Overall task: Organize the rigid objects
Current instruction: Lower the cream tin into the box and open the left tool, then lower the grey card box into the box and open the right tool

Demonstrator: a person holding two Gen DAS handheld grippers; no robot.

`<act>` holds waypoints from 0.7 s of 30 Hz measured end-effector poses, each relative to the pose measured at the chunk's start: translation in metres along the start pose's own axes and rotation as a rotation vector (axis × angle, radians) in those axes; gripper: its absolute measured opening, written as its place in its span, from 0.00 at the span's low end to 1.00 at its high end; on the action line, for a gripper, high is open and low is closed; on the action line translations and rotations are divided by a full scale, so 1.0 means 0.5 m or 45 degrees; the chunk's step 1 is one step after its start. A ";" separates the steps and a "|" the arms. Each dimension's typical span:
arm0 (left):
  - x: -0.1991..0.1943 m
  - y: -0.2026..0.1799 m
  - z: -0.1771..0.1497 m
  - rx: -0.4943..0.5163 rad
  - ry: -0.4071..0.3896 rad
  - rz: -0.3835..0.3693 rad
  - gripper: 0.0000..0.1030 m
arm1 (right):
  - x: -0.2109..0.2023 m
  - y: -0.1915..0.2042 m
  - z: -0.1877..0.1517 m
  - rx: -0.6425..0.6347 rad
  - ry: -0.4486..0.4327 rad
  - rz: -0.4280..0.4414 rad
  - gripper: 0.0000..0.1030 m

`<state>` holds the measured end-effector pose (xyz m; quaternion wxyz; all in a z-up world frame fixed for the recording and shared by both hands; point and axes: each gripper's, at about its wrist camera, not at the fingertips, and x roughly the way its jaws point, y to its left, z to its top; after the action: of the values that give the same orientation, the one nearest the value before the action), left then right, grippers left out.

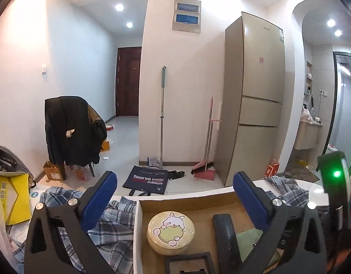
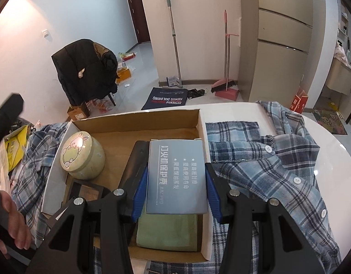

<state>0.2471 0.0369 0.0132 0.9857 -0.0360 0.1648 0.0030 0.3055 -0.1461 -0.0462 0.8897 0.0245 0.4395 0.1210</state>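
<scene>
The right gripper [image 2: 176, 195] is clamped on one grey-blue flat box [image 2: 175, 174], both blue pads pressing its long edges. The box's long axis runs from 6 o'clock to 12 o'clock in the right wrist view, its printed face up and its far short end pointing toward 12 o'clock. It is held over the open cardboard box [image 2: 139, 119], above one folded green cloth [image 2: 167, 233] that lies at 6 o'clock under it. Just beside the held box at 9 o'clock lies one black elongated object [image 2: 133, 166], its long axis parallel to the box. At 10 o'clock stands one round tin [image 2: 81, 155], upright, lid up, with a rabbit drawing. At 8 o'clock lies one dark square frame [image 2: 86, 191]. The left gripper [image 1: 175, 196] is spread wide with nothing between its pads, and it hangs above the same cardboard box [image 1: 186, 199]; in its view the tin [image 1: 170, 231] sits at 6 o'clock and the black object [image 1: 225, 235] at 5 o'clock. One plaid shirt [image 2: 266, 159] lies on the white table [image 2: 330, 141] at 3 o'clock of the carton. A person's hand [image 2: 14, 219] shows at 8 o'clock.
</scene>
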 end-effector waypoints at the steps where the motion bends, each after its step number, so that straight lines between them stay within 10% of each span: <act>1: 0.000 0.001 0.000 -0.010 0.005 -0.012 1.00 | 0.004 0.000 0.000 0.000 0.008 0.000 0.44; 21: -0.006 -0.011 0.008 0.027 0.006 -0.012 1.00 | 0.027 0.006 -0.015 0.003 0.050 -0.017 0.49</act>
<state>0.2455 0.0318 0.0185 0.9856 -0.0263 0.1671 -0.0035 0.3070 -0.1405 -0.0609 0.8816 0.0204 0.4573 0.1151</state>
